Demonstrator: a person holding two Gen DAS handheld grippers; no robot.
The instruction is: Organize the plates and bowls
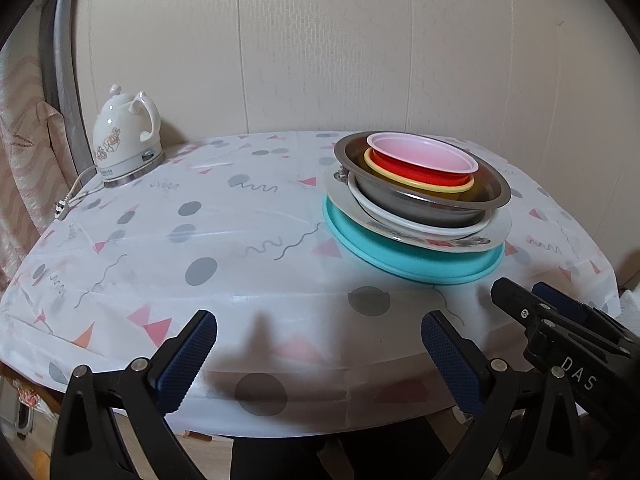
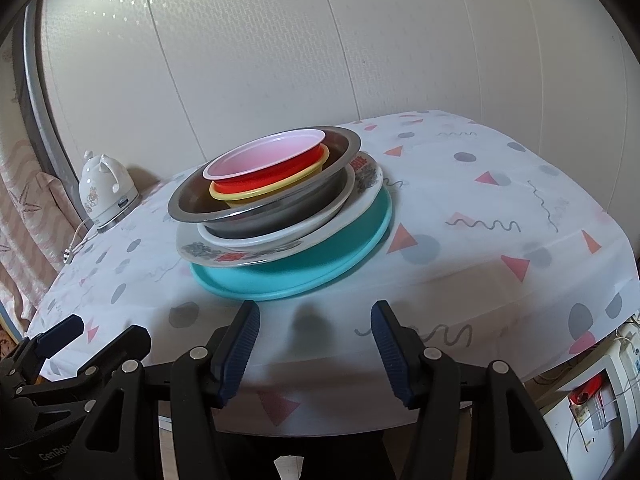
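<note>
Both tools are hovering empty over the counter's (image 2: 500,208) near edge, the right tool (image 2: 316,344) and left tool (image 1: 320,346) gaping open; just beyond, the pink bowl (image 2: 266,154) is topping nested bowls stacked on a teal plate (image 2: 304,272)

Home dining rm: kettle (image 1: 126,136), patterned tablecloth (image 1: 224,240), wallpaper (image 1: 320,40).
</note>
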